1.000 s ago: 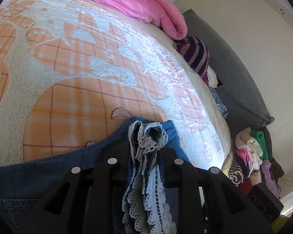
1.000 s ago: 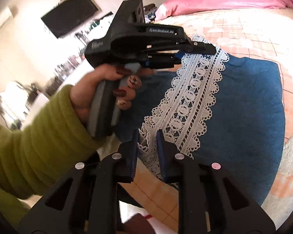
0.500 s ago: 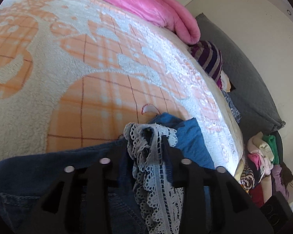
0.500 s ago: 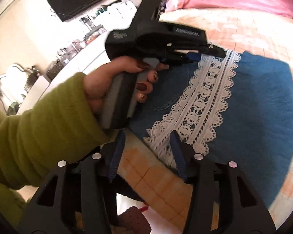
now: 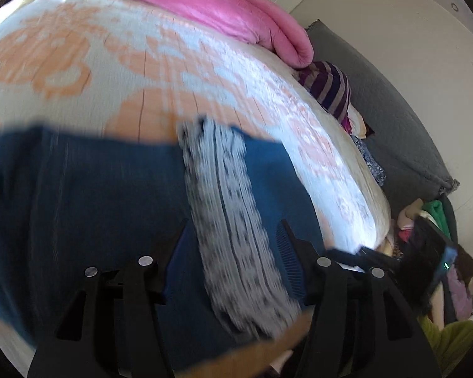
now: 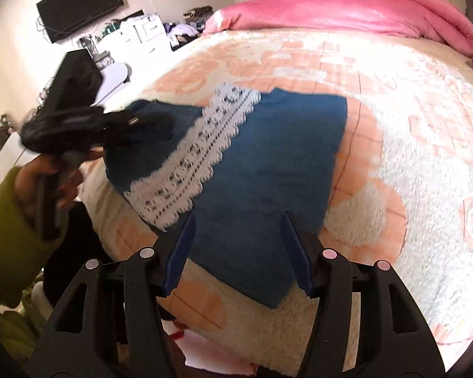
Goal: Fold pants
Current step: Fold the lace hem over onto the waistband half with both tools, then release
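The blue denim pants [image 6: 268, 163] lie folded on the bed, with a white lace strip [image 6: 198, 154] running along them. They show blurred in the left wrist view [image 5: 88, 208], the lace strip [image 5: 230, 220] down the middle. My left gripper [image 5: 233, 230] is open and empty just above the pants; it also shows in the right wrist view [image 6: 160, 123] at the pants' left edge. My right gripper [image 6: 238, 220] is open and empty above the pants' near end.
The bed has a cream and orange fleece blanket [image 6: 410, 157] and a pink duvet [image 6: 347, 12] at its head. A grey cushion [image 5: 394, 119] and a pile of clothes [image 5: 432, 220] lie beside the bed. A TV [image 6: 78, 3] hangs on the wall.
Both grippers have opened and let go of the lace-trimmed pants, which now lie flat on the bed. Both have drawn back from the cloth.
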Motion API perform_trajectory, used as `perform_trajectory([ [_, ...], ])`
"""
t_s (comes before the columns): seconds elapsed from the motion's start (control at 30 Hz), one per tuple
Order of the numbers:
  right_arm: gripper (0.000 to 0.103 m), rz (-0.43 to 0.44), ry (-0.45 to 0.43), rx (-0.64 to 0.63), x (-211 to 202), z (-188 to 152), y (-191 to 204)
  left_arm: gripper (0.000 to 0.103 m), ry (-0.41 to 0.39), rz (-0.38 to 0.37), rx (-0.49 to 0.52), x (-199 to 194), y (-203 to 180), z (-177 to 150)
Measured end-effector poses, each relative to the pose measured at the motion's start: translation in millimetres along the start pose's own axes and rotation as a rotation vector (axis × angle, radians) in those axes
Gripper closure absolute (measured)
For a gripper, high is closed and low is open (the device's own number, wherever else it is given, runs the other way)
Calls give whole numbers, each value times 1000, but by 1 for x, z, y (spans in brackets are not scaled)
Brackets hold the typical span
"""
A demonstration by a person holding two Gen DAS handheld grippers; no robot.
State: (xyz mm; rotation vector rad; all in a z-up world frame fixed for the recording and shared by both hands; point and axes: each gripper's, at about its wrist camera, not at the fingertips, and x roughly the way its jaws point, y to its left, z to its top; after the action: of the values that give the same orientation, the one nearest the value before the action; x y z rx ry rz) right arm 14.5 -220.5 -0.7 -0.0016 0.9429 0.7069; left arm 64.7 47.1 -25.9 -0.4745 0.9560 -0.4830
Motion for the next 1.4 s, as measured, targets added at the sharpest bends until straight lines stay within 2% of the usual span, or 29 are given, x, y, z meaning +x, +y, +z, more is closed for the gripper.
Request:
perform_trajectory([
  [0.13, 52, -29, 28, -47, 6, -9, 4, 44, 41, 42, -10, 0, -1, -30],
  [0.23, 49, -45, 36, -49, 7, -11, 5, 43, 31, 63, -38, 0, -3, -45],
  [0.3, 47, -47, 37, -42, 7, -13, 3, 39, 19, 73, -42, 2, -7, -49],
  [0.4, 42, -46, 36, -31, 6, -14, 2, 42, 21, 84, -18, 8, -18, -53],
  [0.43, 41, -47, 35, -27, 3, -15, 1, 47, 24, 88, -4, 11, -23, -55],
  [0.5, 38, -47, 37, -18, 3, -15, 1, 75, 32, 124, 34, 14, -27, -56],
  [0.57, 38, -46, 39, -16, 3, -15, 1, 84, 23, 144, 57, 8, -25, -56],
  [0.63, 36, -26, 39, -13, 1, -16, 3, 84, 26, 166, 76, 2, -21, -56],
  [0.7, 30, -11, 37, -12, 1, -17, 4, 83, 28, 186, 78, -1, -16, -58],
  [1.03, 27, -5, 45, 7, 3, -16, 1, 80, 31, 215, 113, -1, -26, -56],
  [1.13, 24, -6, 24, 24, -2, -15, -1, 76, 29, 218, 127, -3, -32, -55],
  [1.23, 18, -8, -29, 49, -15, -11, -5, 64, 22, 224, 145, -6, -37, -54],
  [1.37, 13, -24, -70, 79, -25, -8, -10, 61, 10, 225, 165, -10, -45, -52],
  [1.4, 13, -32, -75, 86, -26, -8, -12, 56, 7, 226, 166, -10, -46, -51],
])
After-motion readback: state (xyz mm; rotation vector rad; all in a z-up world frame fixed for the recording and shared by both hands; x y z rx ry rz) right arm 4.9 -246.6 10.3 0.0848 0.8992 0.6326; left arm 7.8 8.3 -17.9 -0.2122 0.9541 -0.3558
